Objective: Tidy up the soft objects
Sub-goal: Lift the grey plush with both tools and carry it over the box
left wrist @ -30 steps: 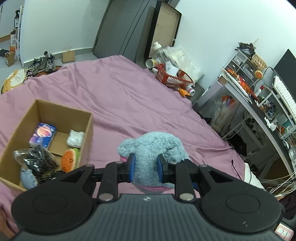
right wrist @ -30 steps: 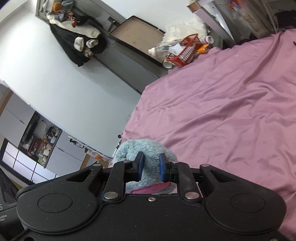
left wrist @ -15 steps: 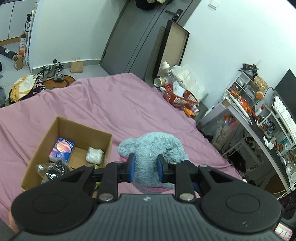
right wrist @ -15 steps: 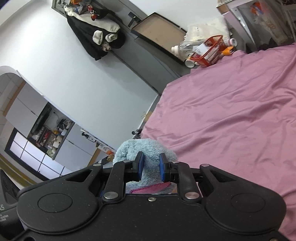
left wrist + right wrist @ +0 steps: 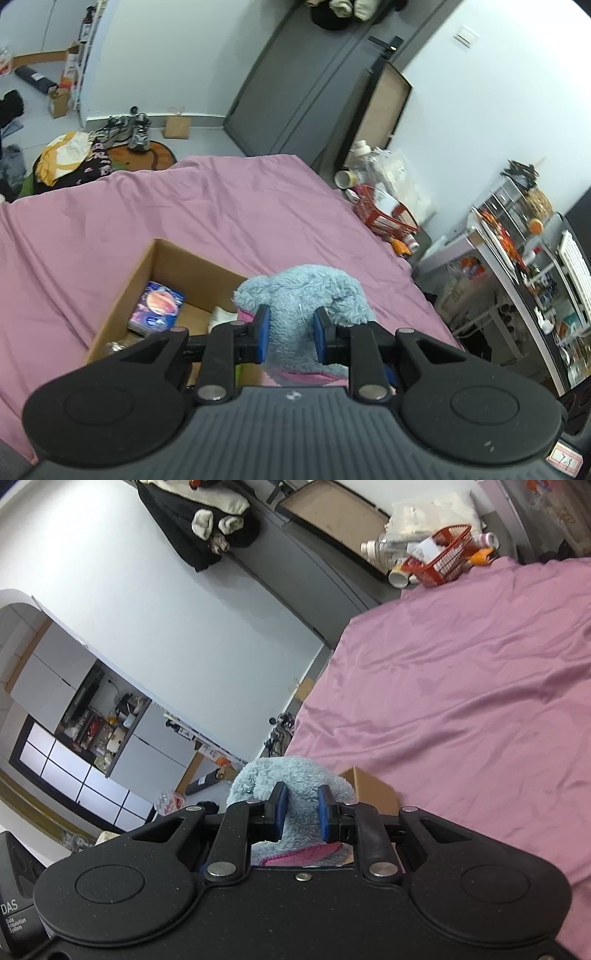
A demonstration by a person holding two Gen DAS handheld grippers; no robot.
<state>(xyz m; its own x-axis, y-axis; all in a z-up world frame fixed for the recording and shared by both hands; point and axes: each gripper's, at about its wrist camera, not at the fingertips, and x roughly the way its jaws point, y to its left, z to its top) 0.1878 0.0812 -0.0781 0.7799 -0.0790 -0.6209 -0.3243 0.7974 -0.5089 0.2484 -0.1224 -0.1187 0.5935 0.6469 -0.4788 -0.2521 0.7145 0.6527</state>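
Pink bedding (image 5: 229,221) covers the wide bed that fills most of the room, with a grey door and a leaning framed board behind it and a red basket (image 5: 384,216) of bottles on the floor at the bed's far corner. On the bedding sits an open cardboard box (image 5: 147,273), holding a blue packet with an orange planet picture (image 5: 157,308) and something white (image 5: 223,315) beside it.

Both tools grip the same fluffy blue plush toy (image 5: 301,295), which has a pink trim along its lower edge. The left gripper (image 5: 291,334) has its blue pads pressed into the fur from either side, pinching the toy, and from that side the toy hangs over the near right corner of the box, hiding part of its opening. The right gripper (image 5: 300,814) also clamps the fur between its pads; from its view the plush toy (image 5: 291,775) bulges above the fingers, and a corner of the cardboard box (image 5: 371,788) peeks out just behind it on the pink bedding (image 5: 461,701).
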